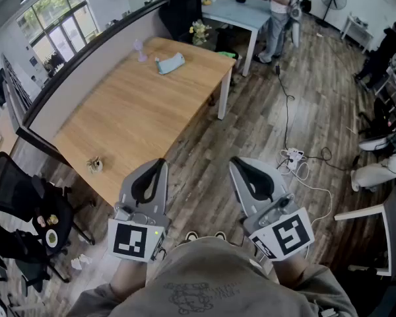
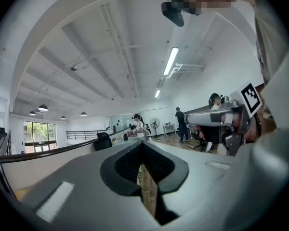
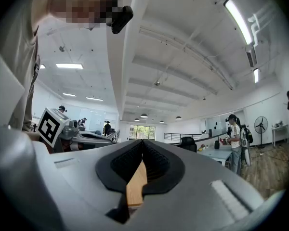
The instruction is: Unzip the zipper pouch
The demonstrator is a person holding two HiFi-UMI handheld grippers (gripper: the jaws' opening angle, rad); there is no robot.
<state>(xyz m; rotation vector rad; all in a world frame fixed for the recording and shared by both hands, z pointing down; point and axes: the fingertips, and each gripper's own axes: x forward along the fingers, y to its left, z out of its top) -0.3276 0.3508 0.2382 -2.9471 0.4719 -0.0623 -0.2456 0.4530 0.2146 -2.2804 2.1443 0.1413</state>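
Surface (image 1: 119,124): wooden, stretching away ahead.
Left hand-held gripper (image 1: 158,167): pressed together, empty, at the near corner; the nearer one.
Right hand-held gripper (image 1: 239,166): pressed together, empty, over the floor.
Zipper pouch (image 1: 170,63): pale blue, at the far end, well ahead; long axis crosswise.
Small ornament (image 1: 94,164): near edge, off the path.

A: Where can I bring a gripper in over the table?
B: I see the wooden table (image 1: 138,111) bare through its middle. A small ornament (image 1: 94,164) sits by the near edge, and the pouch (image 1: 170,63) and a little purple object (image 1: 140,50) lie near the far end.
A: And the sides?
B: A dark partition (image 1: 79,71) closes the left edge, and a black chair (image 1: 16,190) crowds the near left corner. To the right I have open floor, with a power strip (image 1: 292,156) and its cables lying there
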